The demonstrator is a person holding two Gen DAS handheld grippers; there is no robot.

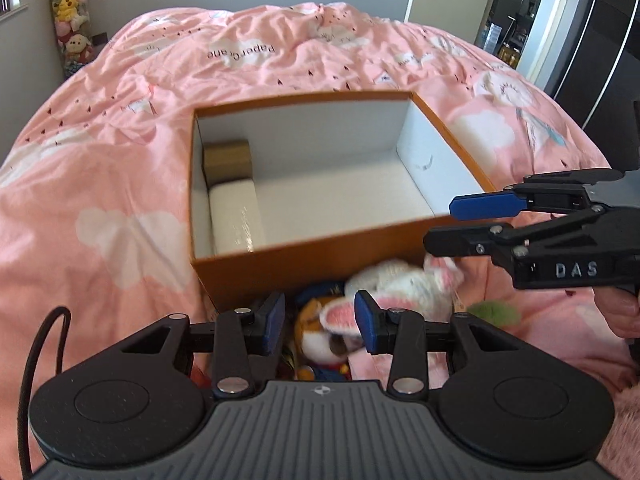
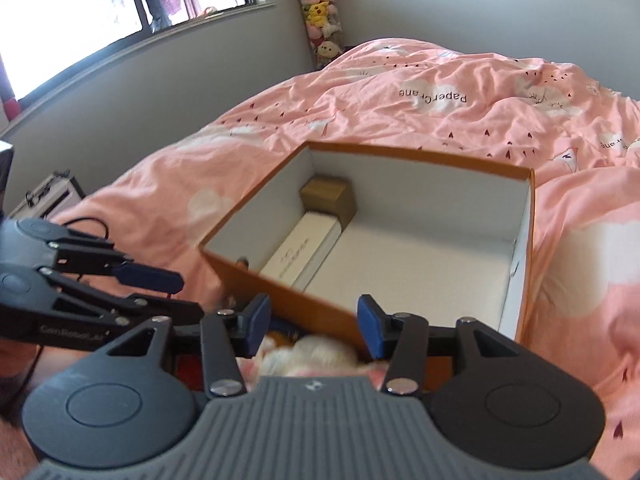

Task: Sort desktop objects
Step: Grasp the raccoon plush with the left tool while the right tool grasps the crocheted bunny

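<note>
We hold both grippers over a bed with a pink duvet (image 1: 120,184). An orange box (image 1: 280,256) sits open-topped on the duvet; inside, against its left wall, lie a white carton (image 2: 304,248) and a small brown carton (image 2: 328,196), end to end. The rest of the box floor is bare.

The unsorted things lie in a heap on the near side of the box, touching or just beside its front wall: a white plush rabbit (image 1: 396,284) with pink ears, an orange plush toy (image 1: 316,320) under it, something green (image 1: 496,312) at the right, too blurred to name.

The left gripper (image 1: 320,322) has its jaws parted, nothing pinched. One pink ear of the rabbit shows in the gap, but the pads do not press on it. The right gripper (image 2: 310,326) also stands released and empty, with the rabbit a white blur below its gap.

The relation that matters: the heap lies below and just ahead of both sets of jaws, before the box wall, not in the box. The rabbit's body runs roughly across the left gripper's view, head toward the right gripper. We judge the left hand better placed for the orange toy, the right for the rabbit. The lift must then clear the front wall.
</note>
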